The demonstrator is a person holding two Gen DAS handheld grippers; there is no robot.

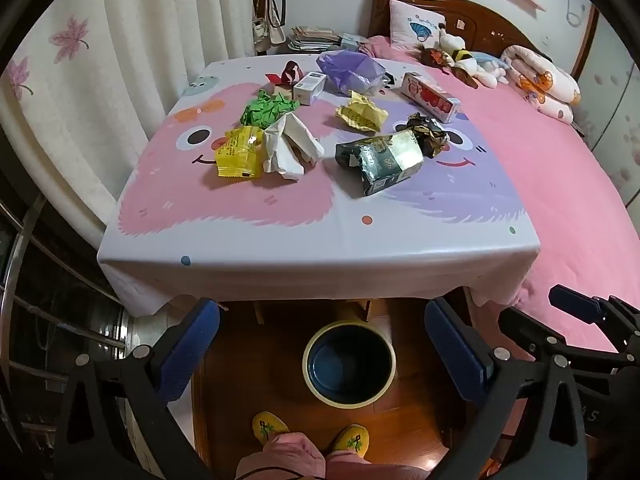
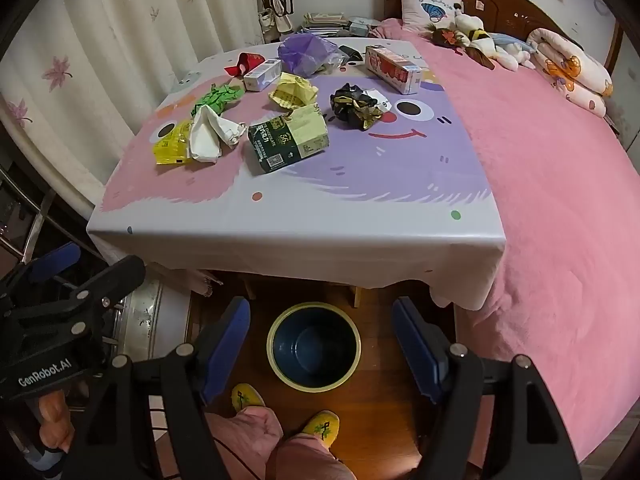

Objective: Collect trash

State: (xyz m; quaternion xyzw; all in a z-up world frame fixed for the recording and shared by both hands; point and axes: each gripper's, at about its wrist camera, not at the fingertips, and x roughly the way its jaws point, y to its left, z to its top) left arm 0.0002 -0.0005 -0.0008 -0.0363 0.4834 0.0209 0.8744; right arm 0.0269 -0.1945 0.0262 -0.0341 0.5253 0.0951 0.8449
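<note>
Several pieces of trash lie on the table (image 1: 320, 240): a yellow packet (image 1: 238, 152), crumpled white paper (image 1: 290, 146), green paper (image 1: 266, 108), a dark green chocolate box (image 1: 380, 158), yellow crumpled paper (image 1: 362, 114), a black-gold wrapper (image 1: 428, 134), a purple bag (image 1: 352, 70) and a pink carton (image 1: 430, 96). A dark blue bin (image 1: 349, 362) with a cream rim stands on the floor below the table edge; it also shows in the right wrist view (image 2: 314, 346). My left gripper (image 1: 322, 354) and right gripper (image 2: 320, 344) are both open and empty, held above the bin.
A bed with a pink blanket (image 1: 560, 200) adjoins the table on the right, with plush toys (image 1: 456, 54) and a pillow. Curtains (image 1: 80, 80) hang at the left. The person's yellow slippers (image 1: 312, 434) stand on the wooden floor by the bin.
</note>
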